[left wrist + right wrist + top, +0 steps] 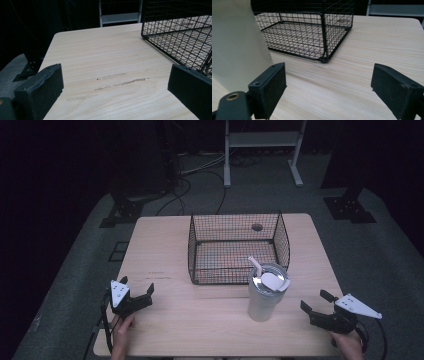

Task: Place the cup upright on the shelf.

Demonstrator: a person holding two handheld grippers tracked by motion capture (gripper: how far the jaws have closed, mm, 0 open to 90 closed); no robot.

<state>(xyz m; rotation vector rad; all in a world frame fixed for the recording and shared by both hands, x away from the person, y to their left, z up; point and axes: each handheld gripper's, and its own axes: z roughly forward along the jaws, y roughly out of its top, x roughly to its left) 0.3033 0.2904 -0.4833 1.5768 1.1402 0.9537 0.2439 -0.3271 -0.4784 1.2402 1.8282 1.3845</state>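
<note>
From the high view you get the whole layout: a pale tumbler point(266, 292) with a lid and straw stands upright on the wooden table point(200, 320), just in front of the near right corner of the black wire basket point(237, 247). The right gripper point(316, 303) sits low near the table's right edge, jaws spread wide and aimed left toward the tumbler, near it but not touching. The right gripper view adds what the overhead can't: the tumbler's side point(237, 42) looms up at the left, beside the left jaw and not between the jaws, with the basket corner point(325, 58) straight ahead. The left gripper point(136, 287) rests near the front left of the table, also wide open with nothing in it, held by a hand point(121, 332) coming in from the bottom edge. Its own view has bare wood with a few scuff marks point(120, 81) between the jaws and the basket point(180, 32) off to the right. Plenty of open tabletop between the left gripper and the tumbler; the right hand point(345, 342) is close to the table's front right corner.
</note>
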